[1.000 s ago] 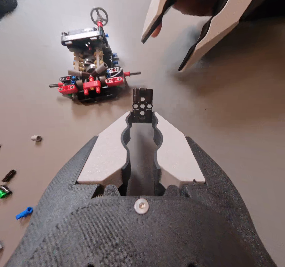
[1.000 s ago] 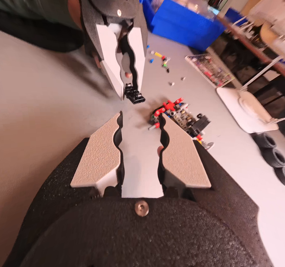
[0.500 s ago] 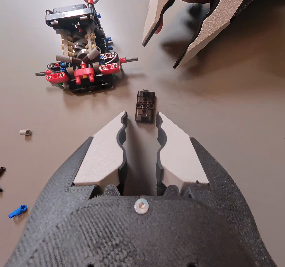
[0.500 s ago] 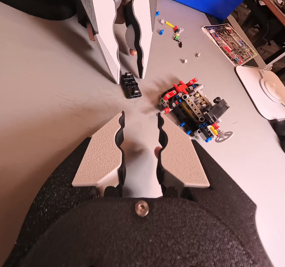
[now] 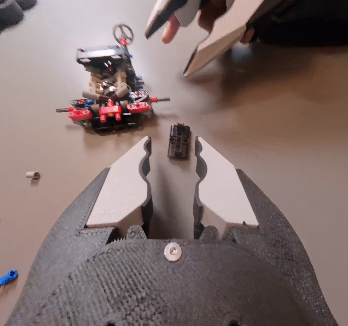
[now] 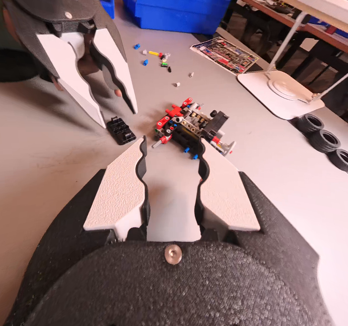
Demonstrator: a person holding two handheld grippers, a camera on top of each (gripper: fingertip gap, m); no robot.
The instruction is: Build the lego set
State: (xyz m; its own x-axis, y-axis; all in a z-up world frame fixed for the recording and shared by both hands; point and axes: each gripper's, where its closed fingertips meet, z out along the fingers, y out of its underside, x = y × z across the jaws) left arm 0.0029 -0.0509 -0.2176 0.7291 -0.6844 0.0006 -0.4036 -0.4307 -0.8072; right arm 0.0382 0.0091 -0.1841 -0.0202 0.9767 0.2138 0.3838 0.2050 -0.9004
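On the grey table [image 6: 56, 156], a black lego piece [image 5: 178, 142] (light, rigid, probably) lies just beside the half-built car [image 5: 111, 94]; grip its long flat sides. Left gripper [image 5: 172, 139] and right gripper [image 6: 172, 145] both gape empty.

Bare table [image 6: 56, 156] left of black brick [image 6: 120, 130]; chassis [image 6: 188, 126] crowds right.

Blue bins [image 6: 180, 6] at table's far edge; white lamp base [image 6: 278, 92] right
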